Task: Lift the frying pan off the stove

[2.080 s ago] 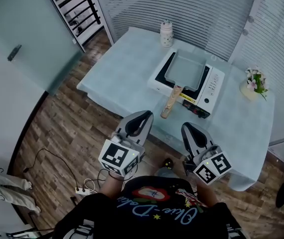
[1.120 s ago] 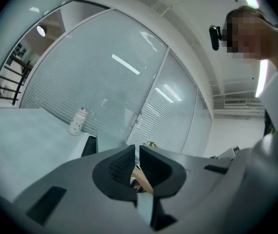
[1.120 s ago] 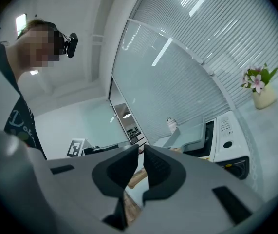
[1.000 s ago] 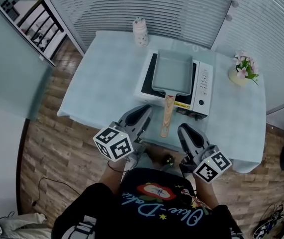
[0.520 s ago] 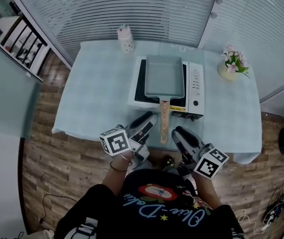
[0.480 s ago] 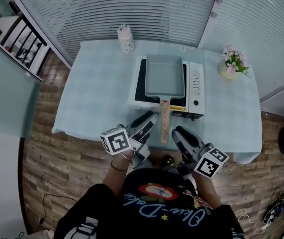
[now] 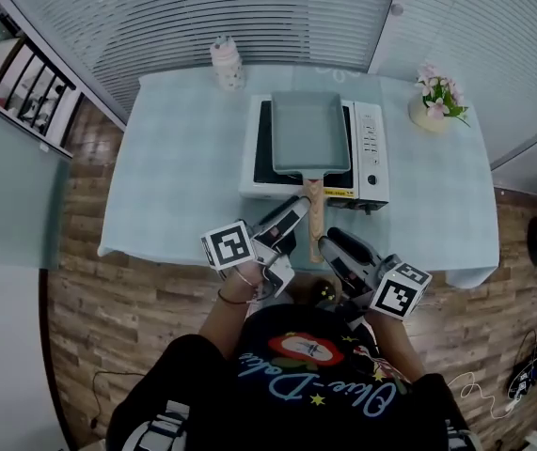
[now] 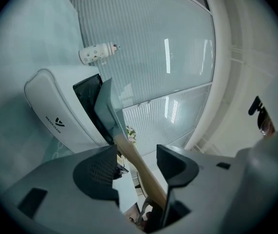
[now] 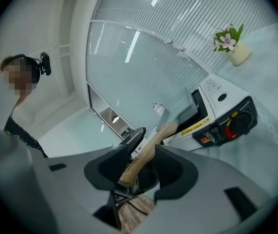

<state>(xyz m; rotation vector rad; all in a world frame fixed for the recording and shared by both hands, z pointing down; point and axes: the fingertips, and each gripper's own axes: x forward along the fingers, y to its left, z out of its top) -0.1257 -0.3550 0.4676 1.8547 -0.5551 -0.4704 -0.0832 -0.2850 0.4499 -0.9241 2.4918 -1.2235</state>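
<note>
Across the table (image 7: 169,158), toward 12 o'clock from the person, the white stove (image 7: 373,148) carries the rectangular frying pan (image 7: 307,130), which sits flat on the cooktop and is not yet lifted. Its wooden handle (image 7: 314,205) gives the axis that matters: it runs from the pan straight toward 6 o'clock, past the stove's front. The left claw (image 7: 293,210) lies just at 9 o'clock of the handle's middle. Its jaws are apart, and its own view shows the wood running through the gap, closer to one jaw. The right claw (image 7: 331,239) lies just at 3 o'clock of the handle's end. Its jaws are also spread, with the butt of the handle showing between them. I judge the left claw the better placed to close across the handle. No view settles whether any jaw touches the wood. From the head view, the claws crowd the handle's end, so where it stops is hard to make out.
</note>
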